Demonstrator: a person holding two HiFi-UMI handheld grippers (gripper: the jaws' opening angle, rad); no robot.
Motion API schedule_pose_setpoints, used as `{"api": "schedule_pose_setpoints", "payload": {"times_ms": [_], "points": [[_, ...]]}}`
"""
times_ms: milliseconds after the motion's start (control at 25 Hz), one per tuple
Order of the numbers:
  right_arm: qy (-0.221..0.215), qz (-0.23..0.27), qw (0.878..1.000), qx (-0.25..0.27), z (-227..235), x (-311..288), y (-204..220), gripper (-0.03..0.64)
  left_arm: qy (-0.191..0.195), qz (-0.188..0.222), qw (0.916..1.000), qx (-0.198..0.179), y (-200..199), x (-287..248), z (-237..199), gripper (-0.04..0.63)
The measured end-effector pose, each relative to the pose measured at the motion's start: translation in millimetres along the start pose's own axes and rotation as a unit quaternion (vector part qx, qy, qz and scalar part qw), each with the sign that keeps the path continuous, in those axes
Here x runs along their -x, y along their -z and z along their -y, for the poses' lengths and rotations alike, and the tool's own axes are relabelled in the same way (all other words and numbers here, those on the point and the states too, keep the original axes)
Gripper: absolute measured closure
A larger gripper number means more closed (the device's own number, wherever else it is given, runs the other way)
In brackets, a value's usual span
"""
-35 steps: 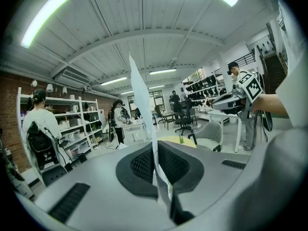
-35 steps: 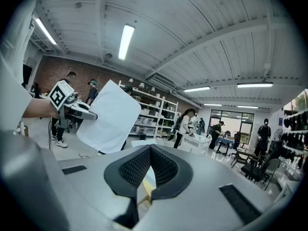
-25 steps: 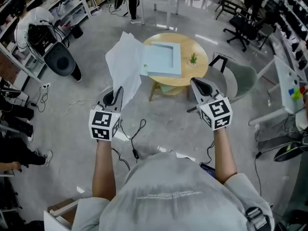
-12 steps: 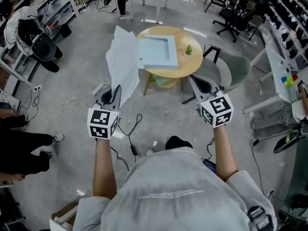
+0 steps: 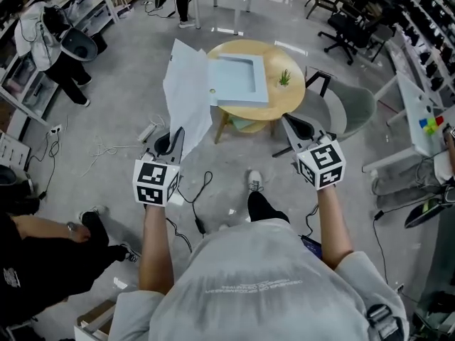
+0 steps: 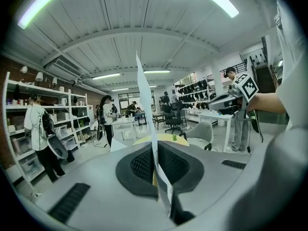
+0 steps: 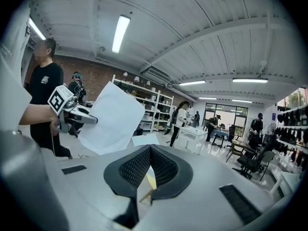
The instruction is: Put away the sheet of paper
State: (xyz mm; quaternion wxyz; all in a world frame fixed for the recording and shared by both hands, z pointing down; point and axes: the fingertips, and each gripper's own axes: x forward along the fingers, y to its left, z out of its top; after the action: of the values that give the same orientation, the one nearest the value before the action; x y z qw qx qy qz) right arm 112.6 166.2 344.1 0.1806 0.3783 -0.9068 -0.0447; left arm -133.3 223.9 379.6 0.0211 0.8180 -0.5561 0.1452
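Note:
A white sheet of paper (image 5: 186, 94) stands upright, pinched at its lower edge by my left gripper (image 5: 175, 135), which is shut on it. In the left gripper view the paper (image 6: 147, 114) shows edge-on between the closed jaws of the left gripper (image 6: 154, 162). My right gripper (image 5: 290, 124) hovers at the same height to the right, shut with nothing in it (image 7: 150, 150). Ahead stands a round wooden table (image 5: 286, 104) bearing a light-blue tray (image 5: 239, 101) and a small plant (image 5: 284, 79). The sheet overlaps the tray's left edge in the head view.
A grey chair (image 5: 355, 109) stands right of the table. Cables (image 5: 201, 194) and a power strip lie on the floor below my grippers. A crouching person (image 5: 43, 261) is at the lower left, another person stands by the shelves (image 5: 53, 27), and a white desk (image 5: 419, 116) is at the right.
Both grippers keep their pose and the paper stays held. The person with the backpack has moved up and left. A person in black has come in at the lower left, and my foot shows.

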Motion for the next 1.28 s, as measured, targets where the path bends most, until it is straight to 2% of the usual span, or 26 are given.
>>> {"api": "schedule_pose_setpoints", "payload": {"times_ms": [320, 720, 1080, 1280], "points": [[-0.018, 0.007, 1.0, -0.005, 51.8, -64.6, 6.5, 0.589, -0.025, -0.02, 0.9994, 0.01, -5.5, -58.6, -36.0, 0.577], [-0.04, 0.003, 0.999, -0.029, 162.5, -150.6, 14.7, 0.589, -0.051, -0.038, 0.9961, 0.061, -40.2, -173.9, -65.1, 0.577], [-0.078, -0.005, 0.996, -0.044, 206.5, -206.4, 33.4, 0.589, -0.078, -0.071, 0.9918, 0.072, -39.4, -229.4, -78.9, 0.577], [-0.095, -0.025, 0.994, -0.051, 222.1, -234.7, 46.7, 0.589, -0.093, -0.073, 0.9891, 0.088, -44.1, -251.1, -89.4, 0.577]]}}
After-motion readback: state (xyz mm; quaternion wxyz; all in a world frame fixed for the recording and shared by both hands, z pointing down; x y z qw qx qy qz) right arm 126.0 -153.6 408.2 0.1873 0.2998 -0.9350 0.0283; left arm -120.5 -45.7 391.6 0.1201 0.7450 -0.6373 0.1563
